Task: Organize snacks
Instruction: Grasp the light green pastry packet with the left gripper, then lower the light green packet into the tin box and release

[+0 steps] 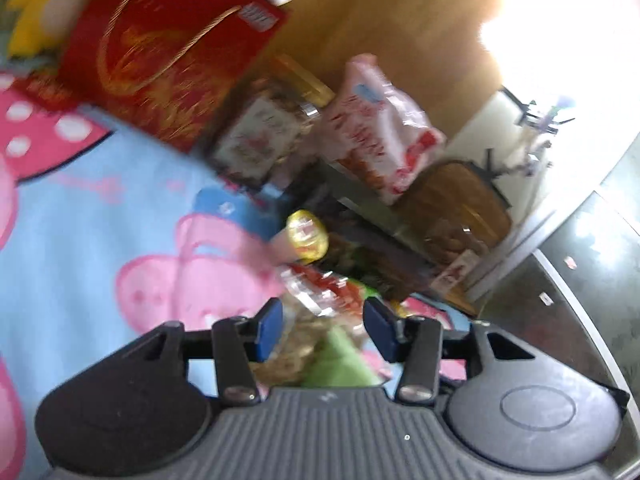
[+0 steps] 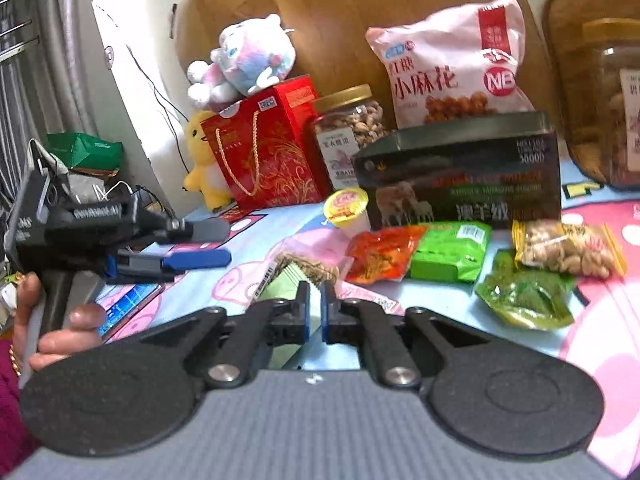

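A blue cartoon-pig cloth [image 2: 460, 296] covers the surface. Behind it, from eleven to one o'clock, stands a wooden board [image 2: 332, 20]. A white wall [image 2: 120, 80] and grey curtain [image 2: 24, 80] fill nine to ten o'clock. In the left wrist view, glare from a window [image 1: 568, 12] whitens two o'clock, above a dark glossy floor [image 1: 580, 280] at three.

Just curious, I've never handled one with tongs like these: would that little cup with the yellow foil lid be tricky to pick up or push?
Probably light: the little cup is small. Its foil lid looks thin, so pinching there might puncture it. Its sides seem smooth and tapered, so it may slip or tip when pushed.
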Tool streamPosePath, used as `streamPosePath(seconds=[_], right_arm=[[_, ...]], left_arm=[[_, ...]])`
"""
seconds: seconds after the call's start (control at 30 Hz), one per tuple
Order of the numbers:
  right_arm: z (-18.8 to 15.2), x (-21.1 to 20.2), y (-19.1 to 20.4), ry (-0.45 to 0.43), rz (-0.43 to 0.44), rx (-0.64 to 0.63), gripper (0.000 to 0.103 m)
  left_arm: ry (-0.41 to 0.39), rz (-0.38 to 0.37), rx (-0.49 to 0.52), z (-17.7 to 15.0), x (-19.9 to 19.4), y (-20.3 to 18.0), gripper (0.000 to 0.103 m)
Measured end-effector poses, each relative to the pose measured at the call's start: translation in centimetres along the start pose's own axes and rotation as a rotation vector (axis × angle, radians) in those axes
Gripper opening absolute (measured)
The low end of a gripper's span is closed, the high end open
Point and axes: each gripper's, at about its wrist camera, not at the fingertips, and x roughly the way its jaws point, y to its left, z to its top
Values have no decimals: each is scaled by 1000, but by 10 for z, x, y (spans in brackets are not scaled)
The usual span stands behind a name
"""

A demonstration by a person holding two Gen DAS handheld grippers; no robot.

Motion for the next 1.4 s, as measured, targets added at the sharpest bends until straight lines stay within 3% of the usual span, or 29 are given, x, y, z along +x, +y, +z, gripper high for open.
streamPosePath(seconds=[0.07,0.17,0.27,0.43,0.5,0.57,0.6,0.7,0.77,0.9,1.13,1.4], right_arm=[[-4,2,-4,28,27,35,44],[-11,1,-2,56,56,48,46],[-15,6,3,87,85,34,47],[-24,23,25,169,115,-50,51],[-29,21,39,164,77,-133,49],[-31,16,48,145,33,-191,34],[-31,11,51,132,36,-201,33],[-25,-9,53,63,99,-190,23],[-19,-18,57,6,72,-227,23],[3,-22,48,-90,5,-223,23],[63,-10,2,-217,-127,-240,23],[111,41,-67,-186,-272,-155,28]], left_arm=[[22,2,-40,-2,3,10,54],[32,-32,-31,-10,-4,10,55],[46,-85,42,-25,-11,1,55],[137,-50,128,-45,9,-11,54],[128,-36,136,-49,11,-12,54],[135,-32,139,-51,8,-14,52],[141,-37,125,-51,5,-15,52],[156,-100,102,-54,-2,-19,52],[151,-140,101,-52,-4,-29,52],[114,-167,146,-29,7,-54,52],[84,-227,236,30,70,-105,52],[111,-202,189,82,179,-122,52]])
